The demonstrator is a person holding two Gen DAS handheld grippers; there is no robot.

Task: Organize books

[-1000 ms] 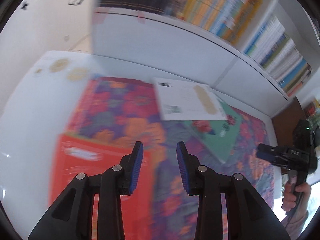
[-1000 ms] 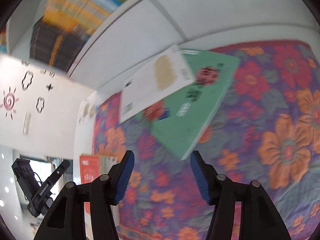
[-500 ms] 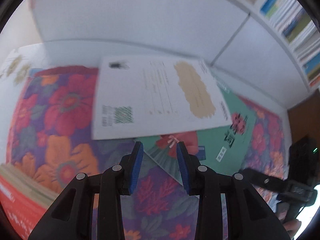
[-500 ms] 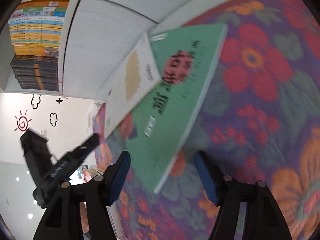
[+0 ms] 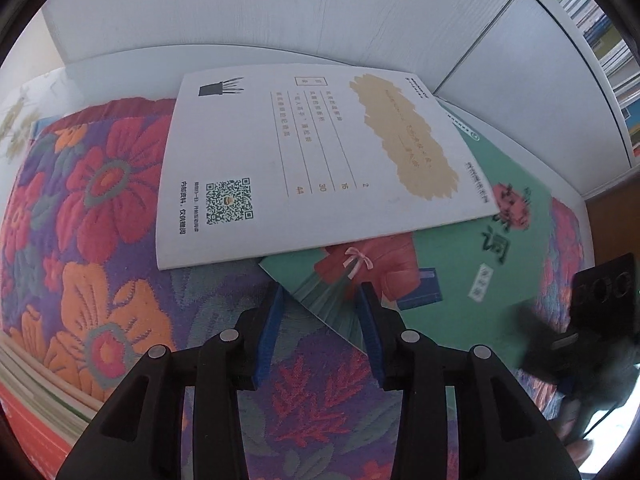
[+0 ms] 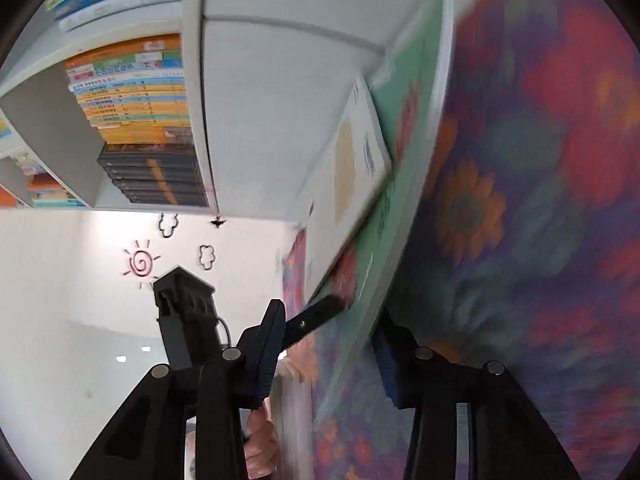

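A white booklet (image 5: 296, 160) with a QR code lies partly on top of a green book (image 5: 472, 264) on a floral cloth (image 5: 88, 200). My left gripper (image 5: 320, 320) is open, its blue pads on either side of the green book's near corner. My right gripper (image 6: 328, 356) is open and rolled sideways, with the green book's edge (image 6: 372, 280) between its fingers; the view is blurred. The white booklet (image 6: 352, 160) shows there too. The right gripper appears blurred in the left wrist view (image 5: 580, 344).
A stack of books with a red cover (image 5: 36, 412) lies at the lower left. White cabinet doors (image 5: 280, 4) rise behind the cloth. Shelves above hold rows of books (image 6: 136, 80). A white wall with drawings (image 6: 140, 264) stands beyond.
Both grippers have closed in on the green book. The left has moved forward to its near corner. The right has rolled sideways and now straddles its edge.
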